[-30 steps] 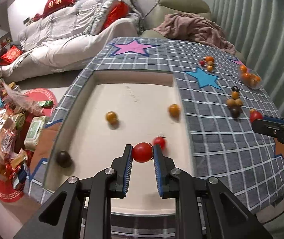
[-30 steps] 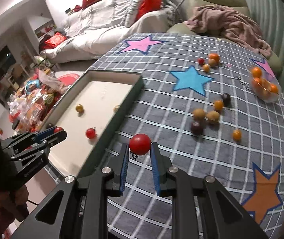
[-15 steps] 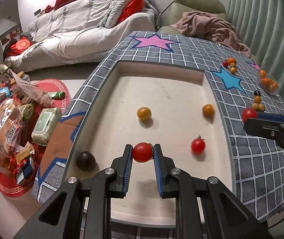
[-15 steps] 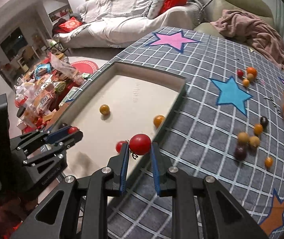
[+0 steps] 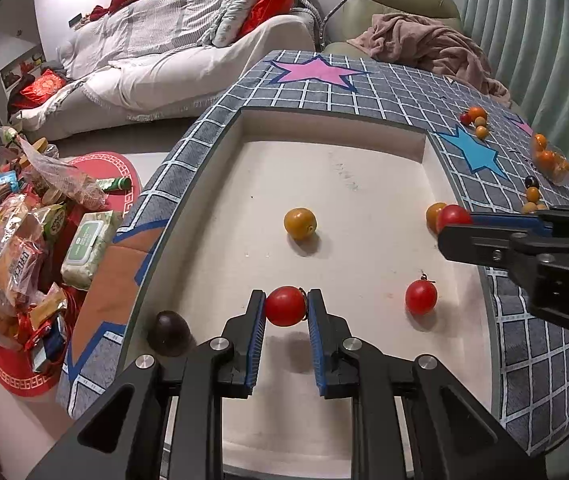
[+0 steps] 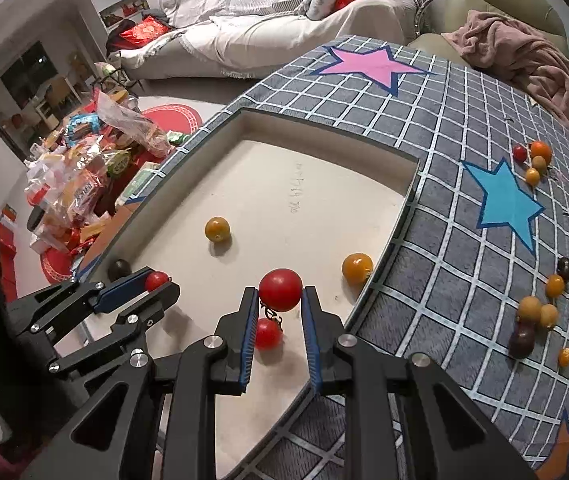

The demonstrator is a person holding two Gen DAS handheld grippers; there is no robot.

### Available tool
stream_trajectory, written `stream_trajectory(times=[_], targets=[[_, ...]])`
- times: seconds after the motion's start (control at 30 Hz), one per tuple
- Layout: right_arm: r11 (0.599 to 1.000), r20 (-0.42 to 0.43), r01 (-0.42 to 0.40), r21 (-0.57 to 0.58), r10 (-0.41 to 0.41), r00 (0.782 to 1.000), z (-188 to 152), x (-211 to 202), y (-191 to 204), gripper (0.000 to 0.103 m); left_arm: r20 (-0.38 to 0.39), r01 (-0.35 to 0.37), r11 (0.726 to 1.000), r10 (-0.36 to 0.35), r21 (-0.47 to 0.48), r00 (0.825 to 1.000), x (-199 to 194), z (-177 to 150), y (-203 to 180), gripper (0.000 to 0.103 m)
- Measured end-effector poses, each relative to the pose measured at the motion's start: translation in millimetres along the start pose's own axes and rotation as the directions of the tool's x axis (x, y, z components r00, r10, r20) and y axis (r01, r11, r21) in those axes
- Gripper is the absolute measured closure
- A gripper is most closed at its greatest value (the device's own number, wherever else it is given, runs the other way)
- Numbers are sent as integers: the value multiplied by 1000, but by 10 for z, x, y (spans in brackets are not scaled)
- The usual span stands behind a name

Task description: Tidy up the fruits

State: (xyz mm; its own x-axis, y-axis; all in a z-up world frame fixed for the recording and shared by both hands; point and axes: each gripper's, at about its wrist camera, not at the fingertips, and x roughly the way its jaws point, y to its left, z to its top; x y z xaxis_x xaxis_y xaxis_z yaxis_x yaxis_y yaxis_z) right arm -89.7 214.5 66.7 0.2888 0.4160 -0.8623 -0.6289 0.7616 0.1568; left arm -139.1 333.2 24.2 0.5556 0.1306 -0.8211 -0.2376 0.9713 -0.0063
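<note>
My left gripper (image 5: 285,307) is shut on a red cherry tomato (image 5: 285,306) and holds it just above the near end of the shallow cream tray (image 5: 344,184). My right gripper (image 6: 280,294) is shut on another red cherry tomato (image 6: 280,290) above the tray's right side; it shows in the left wrist view (image 5: 454,218). In the tray lie a red tomato (image 5: 420,297), two orange tomatoes (image 5: 300,223) (image 6: 357,268) and a dark fruit (image 5: 168,333).
The table has a grey checked cloth with stars (image 6: 504,200). Several loose small fruits lie on it at right (image 6: 536,316) and far right (image 6: 532,160). Snack packets are heaped on the floor at left (image 5: 16,240). A sofa stands behind (image 5: 184,52).
Both grippers have moved forward and left over the tray, each still holding its tomato. The right gripper has gone from above the cloth to above the tray's right side.
</note>
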Motion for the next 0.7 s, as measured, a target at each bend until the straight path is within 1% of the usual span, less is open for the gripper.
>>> stream_trajectory(times=[0.47, 0.7], targets=[[1000, -67, 16, 21, -15, 998, 7, 302, -50, 79, -39, -5, 1000, 6, 17, 999, 133, -43, -89, 81], [999, -88, 9, 31, -7, 996, -5, 355, -73, 78, -37, -20, 999, 21, 30, 999, 131, -56, -110, 80]])
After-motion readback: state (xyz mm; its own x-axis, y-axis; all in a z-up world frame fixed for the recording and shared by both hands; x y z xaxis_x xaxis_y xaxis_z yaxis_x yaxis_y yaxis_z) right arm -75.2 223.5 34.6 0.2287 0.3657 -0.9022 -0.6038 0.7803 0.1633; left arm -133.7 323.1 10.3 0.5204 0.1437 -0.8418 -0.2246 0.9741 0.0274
